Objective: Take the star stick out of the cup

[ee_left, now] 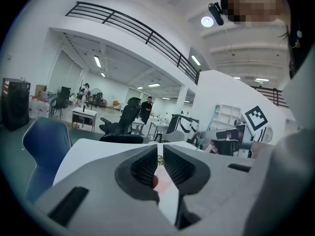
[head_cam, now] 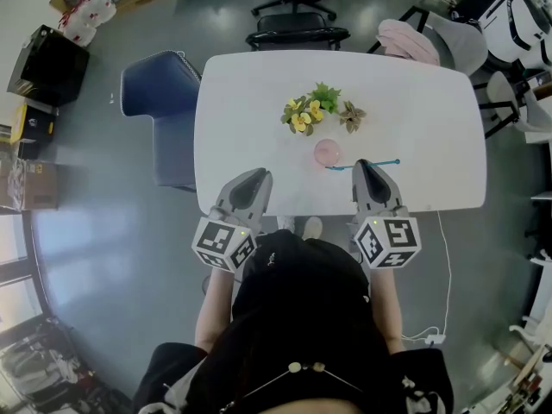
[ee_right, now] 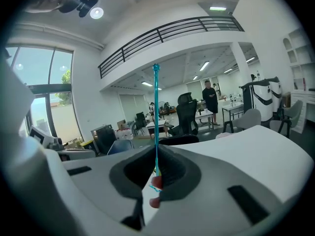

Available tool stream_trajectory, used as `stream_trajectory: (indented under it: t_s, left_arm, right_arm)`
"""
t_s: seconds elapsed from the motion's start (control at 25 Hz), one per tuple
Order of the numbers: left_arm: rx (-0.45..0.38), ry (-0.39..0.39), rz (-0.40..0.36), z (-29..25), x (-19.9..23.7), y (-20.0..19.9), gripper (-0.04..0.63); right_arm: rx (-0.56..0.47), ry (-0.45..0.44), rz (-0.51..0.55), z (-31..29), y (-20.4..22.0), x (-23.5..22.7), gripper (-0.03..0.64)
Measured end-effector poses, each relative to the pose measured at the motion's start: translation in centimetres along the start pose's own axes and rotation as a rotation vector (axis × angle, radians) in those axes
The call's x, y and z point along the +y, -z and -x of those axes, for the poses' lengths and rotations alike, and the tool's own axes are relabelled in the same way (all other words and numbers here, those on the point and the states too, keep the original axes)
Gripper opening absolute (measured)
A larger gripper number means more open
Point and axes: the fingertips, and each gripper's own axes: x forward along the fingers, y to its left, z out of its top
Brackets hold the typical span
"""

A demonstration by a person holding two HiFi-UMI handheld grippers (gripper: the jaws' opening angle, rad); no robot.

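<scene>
A pink cup (head_cam: 328,152) stands on the white table (head_cam: 431,128), near the middle of its front half. My right gripper (head_cam: 366,167) is shut on a thin teal star stick (head_cam: 384,162), which lies level across the jaws. The stick's left end reaches the cup's near side; whether it touches the cup I cannot tell. In the right gripper view the star stick (ee_right: 156,112) rises straight up from between the closed jaws, with the pink cup (ee_right: 156,183) behind them. My left gripper (head_cam: 256,179) hovers at the table's front edge, left of the cup, shut and empty.
A bunch of yellow flowers with green leaves (head_cam: 306,110) and a brown dried flower (head_cam: 351,116) lie behind the cup. A blue chair (head_cam: 159,93) stands left of the table, black office chairs (head_cam: 297,24) beyond it. A white cable (head_cam: 447,274) hangs at the right.
</scene>
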Motion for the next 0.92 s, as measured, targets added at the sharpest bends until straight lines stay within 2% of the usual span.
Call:
stream_trajectory:
  t_s: [0.48,0.92]
  left_arm:
    - [-0.008,-0.006,0.003,0.3,-0.1,-0.1,0.037]
    - [-0.009,-0.011,0.005,0.6,-0.3,0.0,0.037]
  right_arm:
    - [-0.018,-0.017,0.049,0.7,-1.3,0.9,0.017]
    - [-0.014,-0.014,0.040,0.8,-1.3,0.7,0.017]
